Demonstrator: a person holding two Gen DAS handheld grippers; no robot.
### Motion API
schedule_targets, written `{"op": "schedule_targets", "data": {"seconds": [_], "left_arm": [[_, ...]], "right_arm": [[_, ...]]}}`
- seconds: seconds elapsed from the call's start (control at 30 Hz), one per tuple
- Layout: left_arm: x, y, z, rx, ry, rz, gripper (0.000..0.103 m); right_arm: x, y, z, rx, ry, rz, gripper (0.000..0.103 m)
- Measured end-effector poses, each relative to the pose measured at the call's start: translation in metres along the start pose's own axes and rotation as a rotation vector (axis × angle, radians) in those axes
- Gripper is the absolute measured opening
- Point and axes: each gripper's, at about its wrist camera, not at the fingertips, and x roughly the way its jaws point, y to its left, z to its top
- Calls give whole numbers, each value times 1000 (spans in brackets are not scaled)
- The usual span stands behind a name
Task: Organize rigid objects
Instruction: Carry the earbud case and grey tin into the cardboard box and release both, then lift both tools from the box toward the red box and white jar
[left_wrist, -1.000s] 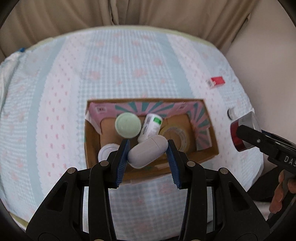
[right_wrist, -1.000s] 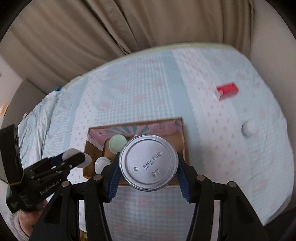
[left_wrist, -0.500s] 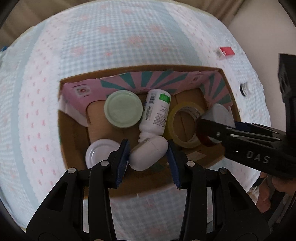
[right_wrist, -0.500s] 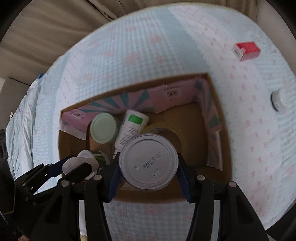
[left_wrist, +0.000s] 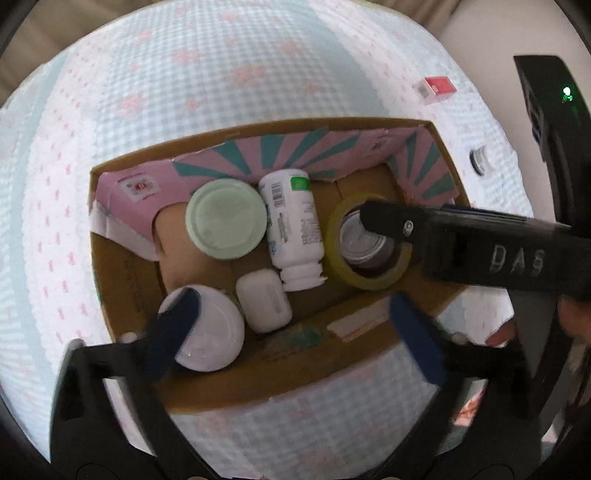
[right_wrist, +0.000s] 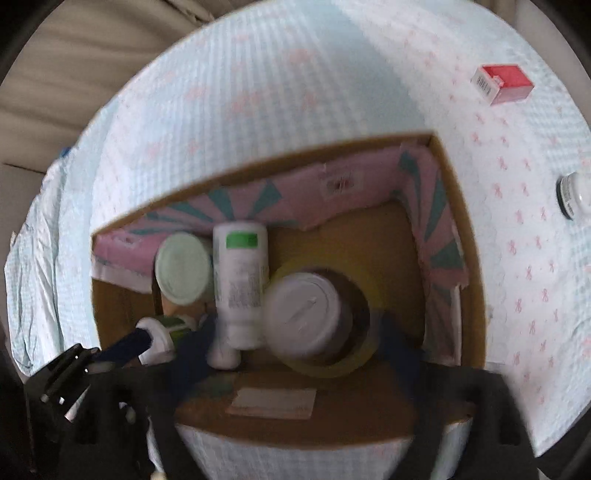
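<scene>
Left wrist view: the left gripper (left_wrist: 295, 325) hangs over the near side of the cardboard box (left_wrist: 258, 369) with its jaws just sprung wide and nothing between them. The white capsule-shaped case (left_wrist: 264, 301) it carried a second ago now lies loose on the box floor, just ahead of the jaws and slightly toward the left finger. Its long axis runs away from the gripper, tilted a little left, rounded end pointing toward the white bottle (left_wrist: 293, 229) beyond it. That bottle lies on its side, cap end toward the gripper, base toward the far wall. Under the left finger sits a white-lidded jar (left_wrist: 214, 332), and a green-lidded jar (left_wrist: 226, 218) stands farther out.

In the right wrist view, the right gripper (right_wrist: 295, 343) has likewise just opened. The metal can (right_wrist: 304, 314), clamped half a second back, stands upright and free just ahead of the jaws, inside the yellow tape roll (right_wrist: 332, 363), its flat end facing up.

Both items count as delivered. Well off to the right, outside the box, a red packet (right_wrist: 504, 83) and a small jar (right_wrist: 572, 194) lie on the cloth, probably next.
</scene>
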Motion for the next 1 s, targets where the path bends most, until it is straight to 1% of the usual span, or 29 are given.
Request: {"op": "schedule_targets", "data": {"seconds": [0.07,0.3,0.53,0.63,0.77,0.87,0.93,1.0], "left_arm": [[1,3,-4,-14,1,0,103],[-9,14,-14,-55,-22,27,103],[-39,20,-26,-85,-67,48,103],[-59,20,-32,-97,-101,64,103],[-94,17,-39,-121,-152,86,103],[-133,13,-46,-150,-211,90,103],[-154,9,-50,-166,-240,103,103],[-181,3,-56,-179,-279,118,103]], "right_arm": [[-6,-2,0,4,-21,5,103],[-19,-4,-6,18,-34,18,103],[-36,8,-10,-18,-75,16,103],[-47,12,-14,-30,-104,17,103],[-73,23,-22,-80,-128,23,103],[-105,33,-31,-140,-172,8,103],[-133,42,-39,-190,-213,-14,103],[-156,46,-44,-219,-235,-35,103]]}}
